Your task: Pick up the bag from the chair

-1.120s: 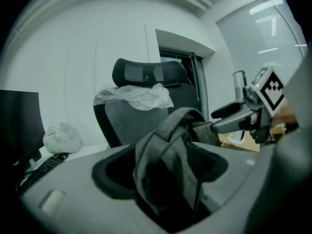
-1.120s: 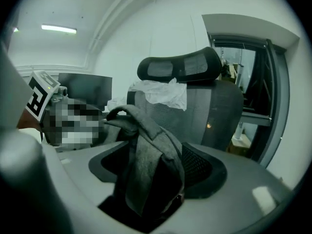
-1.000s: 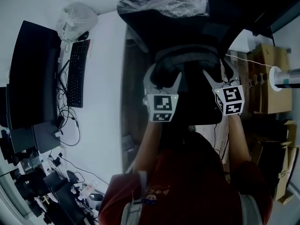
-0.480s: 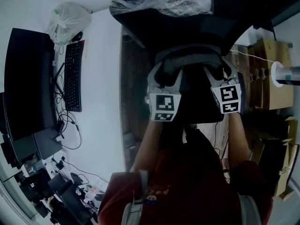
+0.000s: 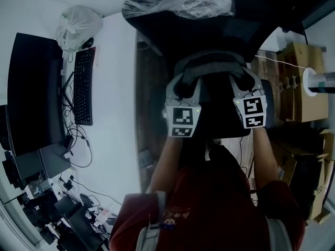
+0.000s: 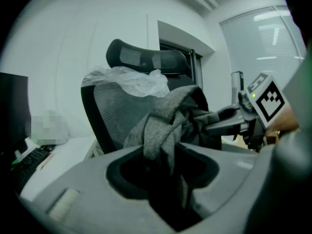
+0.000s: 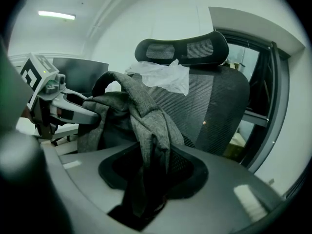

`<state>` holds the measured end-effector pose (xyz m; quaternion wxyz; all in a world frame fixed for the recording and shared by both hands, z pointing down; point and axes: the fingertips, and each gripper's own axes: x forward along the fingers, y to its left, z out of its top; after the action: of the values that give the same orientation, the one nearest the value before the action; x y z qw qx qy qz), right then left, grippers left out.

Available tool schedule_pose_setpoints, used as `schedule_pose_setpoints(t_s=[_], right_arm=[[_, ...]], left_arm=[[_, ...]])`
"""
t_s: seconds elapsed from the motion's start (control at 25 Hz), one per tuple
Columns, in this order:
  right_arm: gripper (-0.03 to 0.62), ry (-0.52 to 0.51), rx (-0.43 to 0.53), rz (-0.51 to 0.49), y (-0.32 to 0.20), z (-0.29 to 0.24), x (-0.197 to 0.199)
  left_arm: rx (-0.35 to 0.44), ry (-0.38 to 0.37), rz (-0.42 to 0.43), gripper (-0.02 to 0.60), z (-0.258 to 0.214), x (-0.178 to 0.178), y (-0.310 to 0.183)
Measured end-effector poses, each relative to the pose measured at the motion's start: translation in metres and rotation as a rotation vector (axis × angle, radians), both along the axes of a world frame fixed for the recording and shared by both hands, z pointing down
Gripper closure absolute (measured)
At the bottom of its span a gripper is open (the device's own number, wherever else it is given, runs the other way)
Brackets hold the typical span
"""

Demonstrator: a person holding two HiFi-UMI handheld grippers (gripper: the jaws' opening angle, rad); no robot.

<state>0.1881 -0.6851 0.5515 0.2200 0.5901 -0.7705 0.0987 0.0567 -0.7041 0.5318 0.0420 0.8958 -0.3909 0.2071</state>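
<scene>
1. Two handheld grippers are in use, one in each of the person's hands. The left gripper (image 5: 184,86) and the right gripper (image 5: 243,80) each carry one cube with black-and-white square markers. Those markers are the print that reads clearly; small print on the person's red top (image 5: 209,208) is too blurred to read.
2. One grey woven-fabric bag (image 5: 209,60) lies bunched on one black mesh-backed office chair (image 5: 199,33), in front of its backrest and between the two grippers.
3. In the left gripper view, the left gripper (image 6: 163,165) has just been closing its jaws. They are clenched on a fold of the bag (image 6: 165,116), whose cloth runs down through the gap.
4. In the right gripper view, the right gripper (image 7: 151,175) has likewise just been closing. It grasps another fold of the bag (image 7: 141,112), well apart from the first.
5. One crumpled sheet of clear plastic film (image 5: 180,4) drapes over the top of the backrest, below the single headrest (image 7: 183,48).
6. The chair stands between the edge of a white desk (image 5: 118,98) on the left and brown cardboard boxes (image 5: 298,88) on the right. A strip of brown floor (image 5: 149,114) separates the desk edge from the chair, and the boxes sit near the right gripper's side.
7. On the desk are one black keyboard (image 5: 84,85), one black monitor (image 5: 31,88), one knotted white plastic sack (image 5: 78,25) and a tangle of black cables (image 5: 76,135).
</scene>
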Motion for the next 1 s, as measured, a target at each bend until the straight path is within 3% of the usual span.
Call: schedule_pose_setpoints(t_s=[0.4,0.88,1.0], right_arm=[[0.465,-0.027,0.05,-0.021,0.059,-0.034,0.003],[0.469,-0.07,0.067,-0.12,0.183,-0.071,-0.005],[0.47,-0.078,0.036,-0.153,0.213,-0.076,-0.01]], left_arm=[[0.05,-0.029,-0.035,0.42,-0.036,0.003,0.059],[0.089,-0.062,-0.145,0.422,-0.076,-0.004,0.196],[0.063,-0.062,-0.163,0.422,-0.08,-0.009,0.226]])
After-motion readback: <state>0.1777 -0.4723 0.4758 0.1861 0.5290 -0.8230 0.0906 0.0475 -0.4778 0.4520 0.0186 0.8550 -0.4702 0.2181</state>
